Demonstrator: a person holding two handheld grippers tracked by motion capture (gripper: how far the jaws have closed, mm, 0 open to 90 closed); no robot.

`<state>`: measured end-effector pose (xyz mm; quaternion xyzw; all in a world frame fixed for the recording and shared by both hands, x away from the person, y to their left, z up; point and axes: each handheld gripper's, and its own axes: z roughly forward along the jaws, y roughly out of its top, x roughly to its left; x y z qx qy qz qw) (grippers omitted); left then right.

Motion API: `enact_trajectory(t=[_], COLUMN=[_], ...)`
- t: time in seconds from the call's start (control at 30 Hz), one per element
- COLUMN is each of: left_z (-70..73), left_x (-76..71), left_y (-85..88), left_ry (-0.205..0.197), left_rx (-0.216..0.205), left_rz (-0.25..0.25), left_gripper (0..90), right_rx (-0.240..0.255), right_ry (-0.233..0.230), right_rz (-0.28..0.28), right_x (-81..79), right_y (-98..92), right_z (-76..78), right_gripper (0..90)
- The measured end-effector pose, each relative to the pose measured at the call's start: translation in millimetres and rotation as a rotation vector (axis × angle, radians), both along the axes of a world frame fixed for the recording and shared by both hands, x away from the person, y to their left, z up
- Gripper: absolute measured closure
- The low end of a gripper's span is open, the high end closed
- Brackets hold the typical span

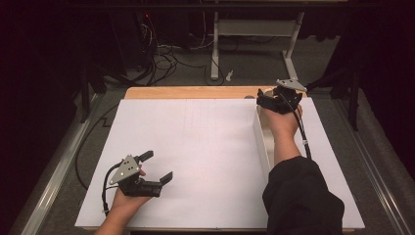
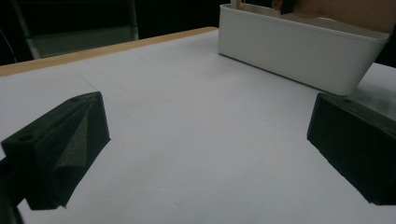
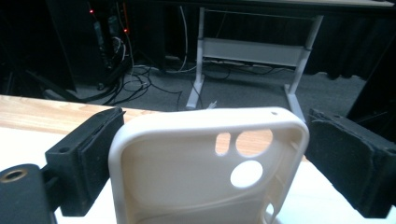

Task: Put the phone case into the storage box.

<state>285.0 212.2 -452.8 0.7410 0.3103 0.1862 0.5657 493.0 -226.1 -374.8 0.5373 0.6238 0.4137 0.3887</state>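
Black tongs [image 1: 277,102], black sleeve [image 1: 301,196]

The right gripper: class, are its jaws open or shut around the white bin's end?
Open. In the right gripper view, the right gripper straddles the white bin's end wall, with a gap visible beside the right jaw.

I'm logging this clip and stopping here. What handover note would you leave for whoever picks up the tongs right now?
Left tongs: open, holding nothing, low over the white paper sheet at the near left.
Right tongs: jaws straddle the far end wall, the one with round holes, of the long white plastic bin; I cannot tell whether the pads press on it.
Bin: stands flat on the sheet's right side.
Done: right tongs placed around the bin's end.
Left: probably confirm the grip, then move the bin; the left tongs are free to help.
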Motion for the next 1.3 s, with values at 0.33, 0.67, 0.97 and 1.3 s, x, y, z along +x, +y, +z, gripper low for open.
enact_trajectory(t=[0.33, 0.67, 0.97, 1.3], left_z=[-0.2, -0.3, -0.3, -0.8], left_x=[0.1, 0.1, -0.1, -0.1], left_y=[0.3, -1.0, -2.2, -3.6], left_ry=[0.004, 0.005, 0.006, 0.007], left_rx=[0.000, 0.003, 0.006, 0.009], left_rz=[-0.002, -0.007, -0.010, -0.012], left_gripper=[0.2, 0.2, 0.2, 0.2], right_rx=[0.012, 0.019, 0.028, 0.041], right_ry=[0.024, 0.041, 0.026, 0.021], right_rz=[0.006, 0.036, 0.053, 0.078], right_x=[7.1, 5.0, 0.4, -8.4], right_y=[0.4, -0.1, -1.3, 2.7], right_z=[0.2, 1.6, 8.0, 12.2], right_gripper=[0.2, 0.0, 0.0, 0.0])
